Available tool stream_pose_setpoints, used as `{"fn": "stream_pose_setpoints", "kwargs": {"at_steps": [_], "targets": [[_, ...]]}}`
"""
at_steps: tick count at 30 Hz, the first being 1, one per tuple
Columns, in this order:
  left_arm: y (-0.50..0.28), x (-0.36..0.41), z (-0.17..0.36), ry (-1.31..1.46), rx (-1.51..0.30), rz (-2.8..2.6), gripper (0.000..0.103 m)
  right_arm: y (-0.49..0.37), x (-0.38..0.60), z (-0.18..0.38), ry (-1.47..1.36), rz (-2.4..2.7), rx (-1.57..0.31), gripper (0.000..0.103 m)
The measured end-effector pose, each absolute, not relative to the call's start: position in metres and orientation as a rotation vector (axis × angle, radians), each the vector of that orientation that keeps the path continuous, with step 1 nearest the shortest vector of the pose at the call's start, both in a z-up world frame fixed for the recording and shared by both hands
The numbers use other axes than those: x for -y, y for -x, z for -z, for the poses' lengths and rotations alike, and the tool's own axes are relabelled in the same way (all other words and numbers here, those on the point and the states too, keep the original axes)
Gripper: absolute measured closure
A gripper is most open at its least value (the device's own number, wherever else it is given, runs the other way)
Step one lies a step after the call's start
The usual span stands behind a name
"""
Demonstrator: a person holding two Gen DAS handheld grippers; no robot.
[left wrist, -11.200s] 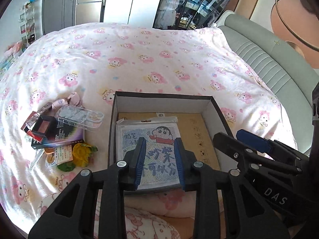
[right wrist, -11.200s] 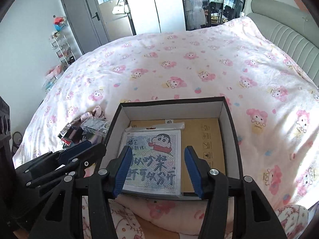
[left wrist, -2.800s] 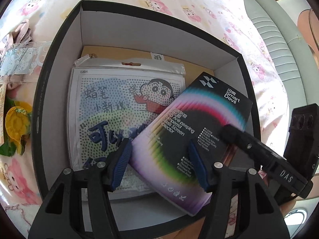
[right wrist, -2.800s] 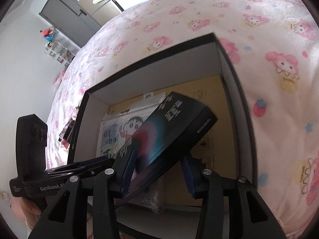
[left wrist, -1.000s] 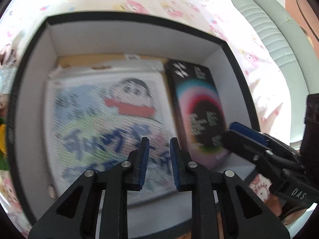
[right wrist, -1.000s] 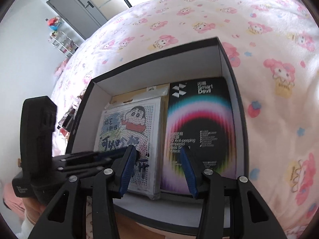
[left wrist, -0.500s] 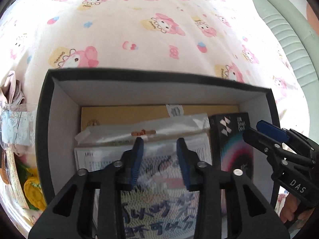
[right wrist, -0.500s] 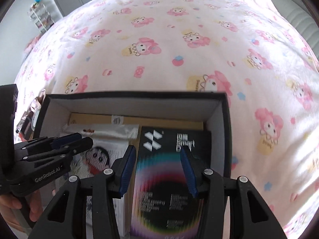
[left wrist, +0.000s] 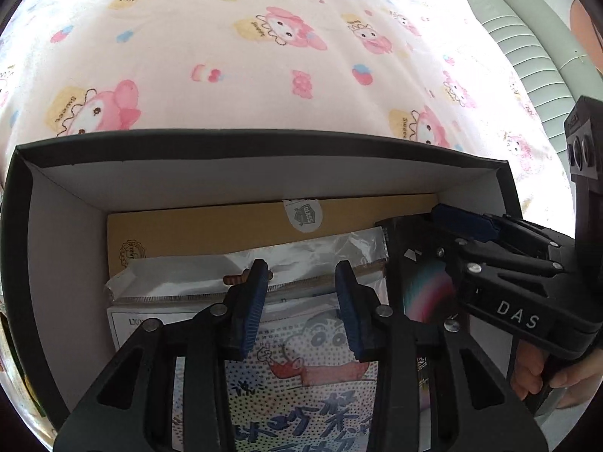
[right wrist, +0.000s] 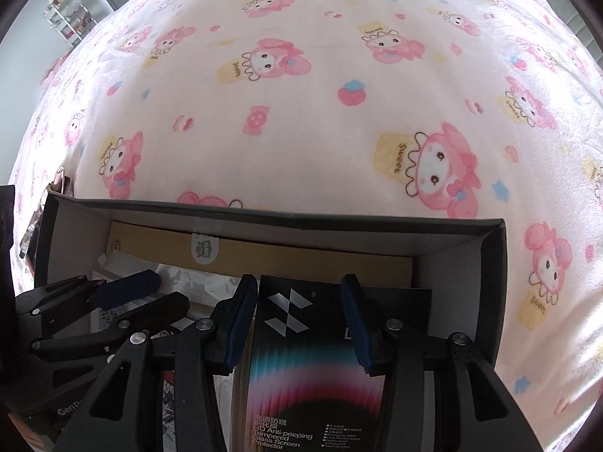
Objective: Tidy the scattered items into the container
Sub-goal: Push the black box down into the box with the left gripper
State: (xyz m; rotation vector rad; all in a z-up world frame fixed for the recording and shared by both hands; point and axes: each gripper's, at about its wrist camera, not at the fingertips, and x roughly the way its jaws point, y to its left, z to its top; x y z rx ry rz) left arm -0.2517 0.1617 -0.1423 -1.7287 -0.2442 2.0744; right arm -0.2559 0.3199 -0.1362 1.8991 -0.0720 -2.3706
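Observation:
A black box with white inner walls sits on the bed; it also shows in the right wrist view. Inside lie a tan flat package, a cartoon pack in a plastic sleeve and a black screen-protector box. My left gripper hovers open and empty over the cartoon pack. My right gripper hovers open over the screen-protector box, with the jaws apart on either side of it.
The pink cartoon-print bedspread stretches beyond the box. A padded green headboard is at the far right. A few loose items peek out left of the box. A shelf rack stands at the far left.
Both grippers have tilted up and moved towards the box's far wall. The screen-protector box, let go earlier, lies flat in the box's right side.

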Motion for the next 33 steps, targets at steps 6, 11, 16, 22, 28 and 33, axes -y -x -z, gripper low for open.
{"fn": "stream_pose_setpoints", "kwargs": {"at_steps": [6,11,16,22,28,33], "targets": [[0.26,-0.176,0.154,1.697,0.289,-2.07,0.067,0.24,-0.317,0.134,-1.916,2.32,0.087,0.061],[0.262,-0.167,0.154,1.676,0.346,-2.103,0.067,0.246,-0.323,0.119,-1.84,2.42,0.115,0.062],[0.259,-0.151,0.152,1.68,0.392,-2.079,0.067,0.268,-0.328,0.133,-1.911,2.35,0.277,0.062],[0.257,-0.15,0.152,1.687,0.368,-2.084,0.067,0.277,-0.329,0.147,-1.974,2.365,0.261,0.063],[0.255,-0.144,0.152,1.666,0.462,-2.005,0.064,0.254,-0.324,0.147,-1.952,2.338,0.222,0.062],[0.248,-0.144,0.148,1.619,0.488,-1.963,0.064,0.231,-0.322,0.115,-1.846,2.409,0.306,0.062]]}}
